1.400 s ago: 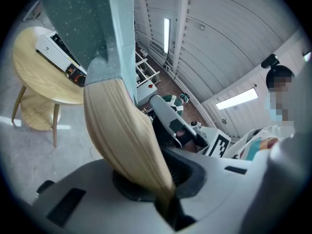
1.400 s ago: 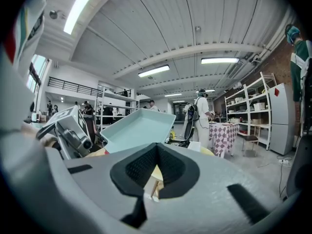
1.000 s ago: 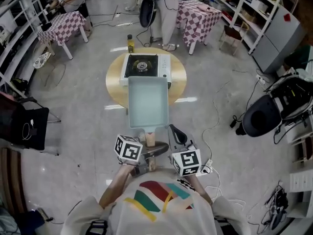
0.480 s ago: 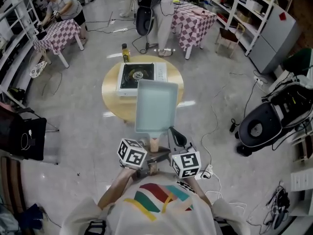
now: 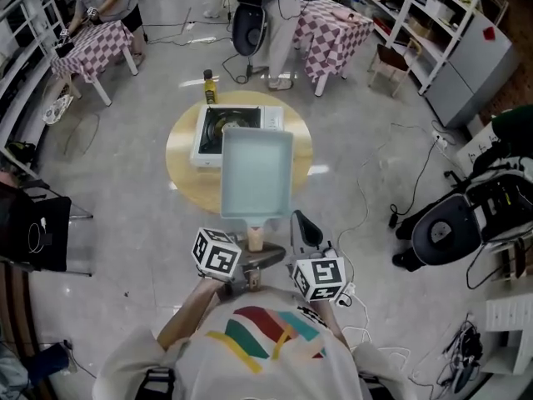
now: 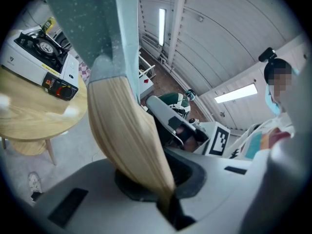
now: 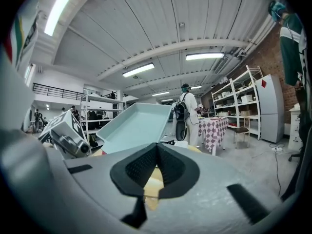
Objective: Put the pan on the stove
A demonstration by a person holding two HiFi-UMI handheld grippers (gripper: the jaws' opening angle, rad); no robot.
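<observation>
Round wooden table (image 5: 183, 169) with portable stove (image 5: 210, 132) on it. Pale rectangular pan (image 5: 256, 173) is held up in the air (not on the burner), overlapping the stove's near edge in the head view. Left gripper (image 6: 165, 199) and right gripper (image 7: 155, 179) are both clamped on its wooden handle (image 5: 256, 237). Yellow bottle (image 5: 208, 86) on the floor beyond the table.

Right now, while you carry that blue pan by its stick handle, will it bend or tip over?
The pan is probably stiff: its flat bottom and walls look straight while held out in the air. It likely pulls nose-down, since the whole tray hangs beyond the wooden handle. Both the left gripper and right gripper clamp that handle, so twisting seems unlikely.
</observation>
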